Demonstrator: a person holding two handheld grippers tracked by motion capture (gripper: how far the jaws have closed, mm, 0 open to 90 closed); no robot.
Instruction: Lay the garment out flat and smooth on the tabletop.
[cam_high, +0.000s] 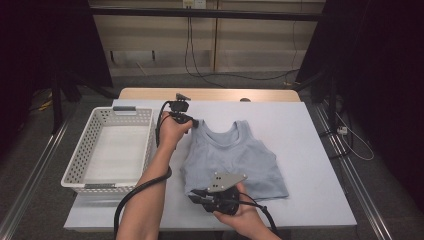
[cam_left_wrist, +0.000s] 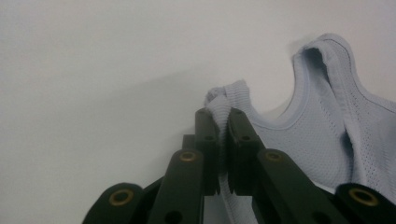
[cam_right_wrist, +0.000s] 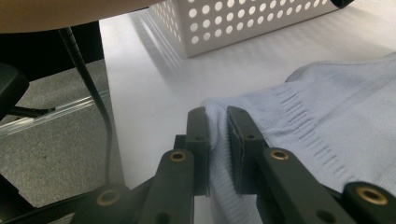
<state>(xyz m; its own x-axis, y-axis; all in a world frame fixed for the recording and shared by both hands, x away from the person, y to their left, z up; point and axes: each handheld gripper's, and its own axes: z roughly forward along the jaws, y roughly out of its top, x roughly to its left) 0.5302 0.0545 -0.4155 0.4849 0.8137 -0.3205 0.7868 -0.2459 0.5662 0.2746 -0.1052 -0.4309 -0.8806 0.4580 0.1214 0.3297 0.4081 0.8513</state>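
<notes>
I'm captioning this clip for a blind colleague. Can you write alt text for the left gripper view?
The left gripper pinches a shoulder strap of a pale blue tank top between its two black jaws. The top lies on a white table.

Pale blue tank top of fine perforated mesh cloth, ribbed hem; white perforated plastic basket, smooth; matt white table

High view: overhead, facing forward and down across the table. Gripper views: close, low along each tongs. All share the pale blue tank top.
</notes>
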